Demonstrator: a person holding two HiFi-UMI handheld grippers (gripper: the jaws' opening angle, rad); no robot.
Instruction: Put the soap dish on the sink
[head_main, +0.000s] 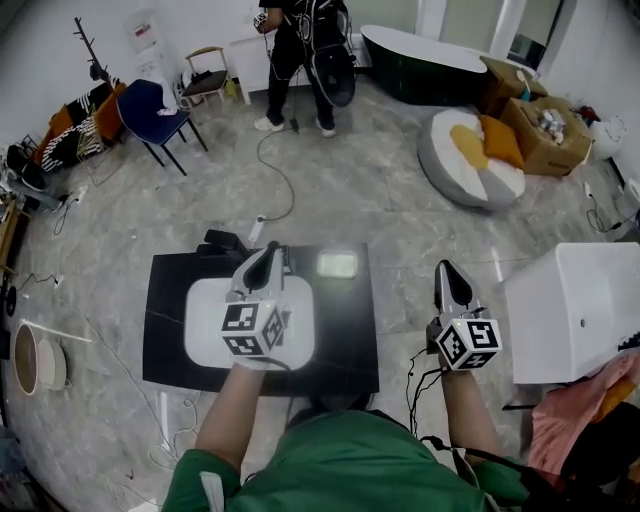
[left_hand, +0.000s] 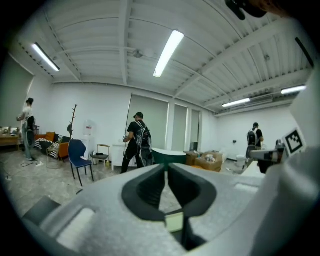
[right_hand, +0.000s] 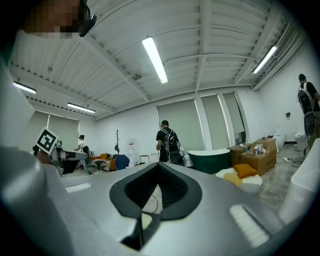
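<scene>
In the head view a pale green soap dish lies on a black table, by its far edge, just right of the white sink set in the table. My left gripper hovers over the sink's far rim, jaws together and holding nothing, a short way left of the dish. My right gripper is off the table's right edge, also shut and empty. Both gripper views look level across the room past the left gripper and the right gripper, whose jaws are closed; neither shows the dish or sink.
A white box-like unit stands close on the right. A cable and power strip lie on the floor beyond the table. Farther off are a person, a blue chair, a green bathtub and a round cushion.
</scene>
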